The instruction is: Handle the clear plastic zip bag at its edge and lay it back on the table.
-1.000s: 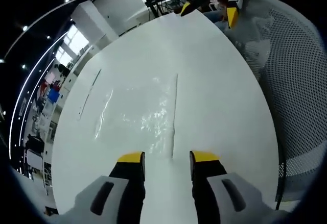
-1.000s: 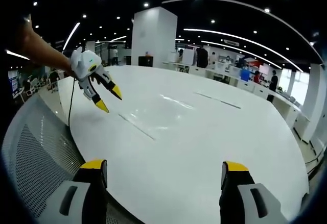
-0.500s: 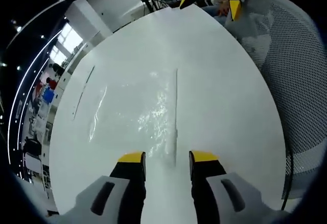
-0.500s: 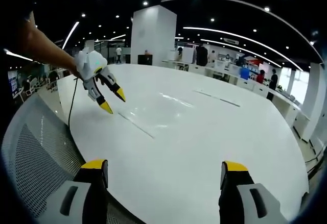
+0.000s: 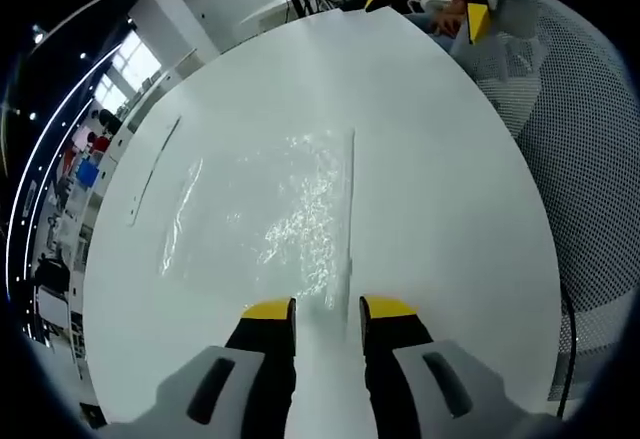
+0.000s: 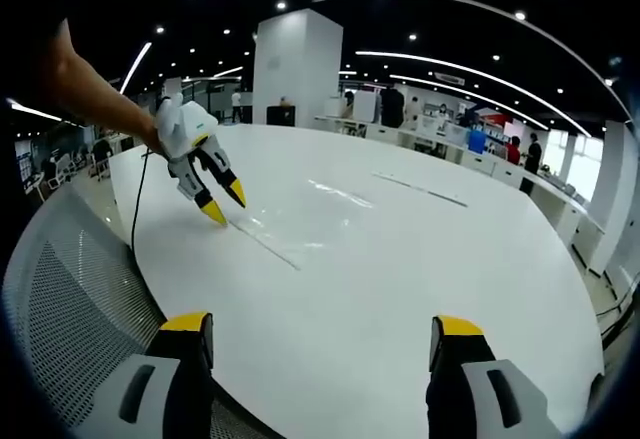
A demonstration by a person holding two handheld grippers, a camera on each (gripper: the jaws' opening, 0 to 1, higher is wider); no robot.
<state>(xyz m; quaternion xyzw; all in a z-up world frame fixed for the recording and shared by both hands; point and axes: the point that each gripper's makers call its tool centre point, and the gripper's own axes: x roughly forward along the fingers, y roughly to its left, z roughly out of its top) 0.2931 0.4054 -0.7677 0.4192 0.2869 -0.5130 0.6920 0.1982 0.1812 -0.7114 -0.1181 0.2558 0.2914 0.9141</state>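
Note:
The clear plastic zip bag (image 5: pixel 265 209) lies flat on the white table (image 5: pixel 440 179), its zip strip (image 5: pixel 350 199) running away from me. My left gripper (image 5: pixel 328 309) is low over the bag's near edge, jaws open with a narrow gap and the zip end between the yellow tips. From the right gripper view the left gripper (image 6: pixel 227 204) points down at the bag (image 6: pixel 300 221), held by a person's arm (image 6: pixel 90 89). My right gripper (image 6: pixel 320 327) hovers wide open near the table edge, holding nothing. It also appears far off as the right gripper (image 5: pixel 430 4).
A grey mesh chair back (image 5: pixel 590 159) stands by the table's rim, also seen as the mesh chair (image 6: pixel 70 289). A cable (image 6: pixel 137 209) hangs from the left gripper. The background is an office hall with a white pillar (image 6: pixel 295 69) and desks.
The left gripper has come down and forward over the bag's zip end, and its jaws have narrowed. The right gripper has stayed wide open in place.

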